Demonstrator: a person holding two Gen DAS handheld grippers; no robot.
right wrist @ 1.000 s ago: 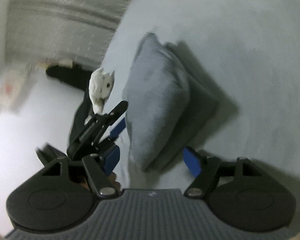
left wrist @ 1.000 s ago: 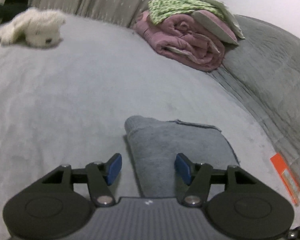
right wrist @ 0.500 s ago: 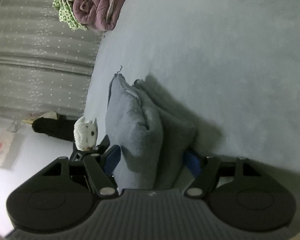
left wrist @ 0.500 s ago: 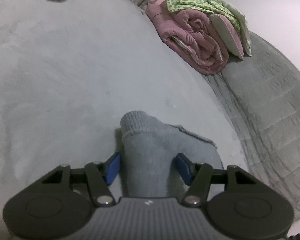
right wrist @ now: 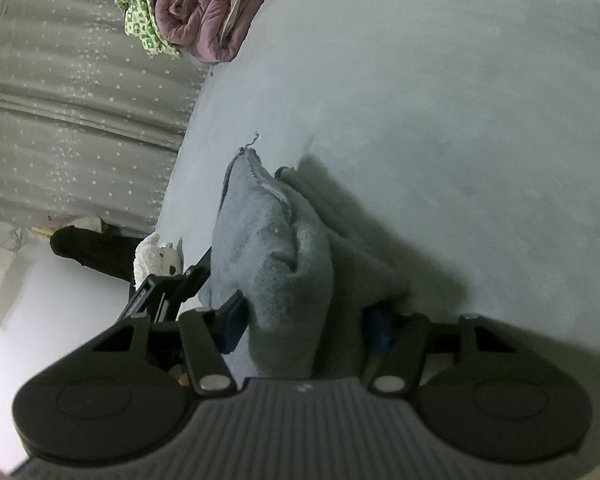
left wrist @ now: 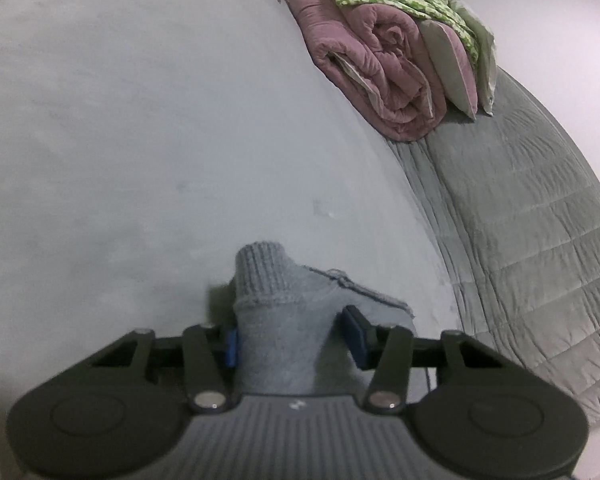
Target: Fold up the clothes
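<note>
Your left gripper (left wrist: 290, 340) has its blue pads spread on either side of the folded grey knitted garment (left wrist: 284, 320) — the left pad touches the cloth, the right pad stands just off it, so nothing is pinched. Your right gripper (right wrist: 308, 326) straddles the same bundle from another side, fingers likewise apart with the layered fold filling the gap. The garment lies on the pale grey bed cover (left wrist: 140, 140), its long axis running straight out from your left fingers, ribbed cuff at the far end. Both grippers are equally close — closing either would catch the whole stack.
</note>
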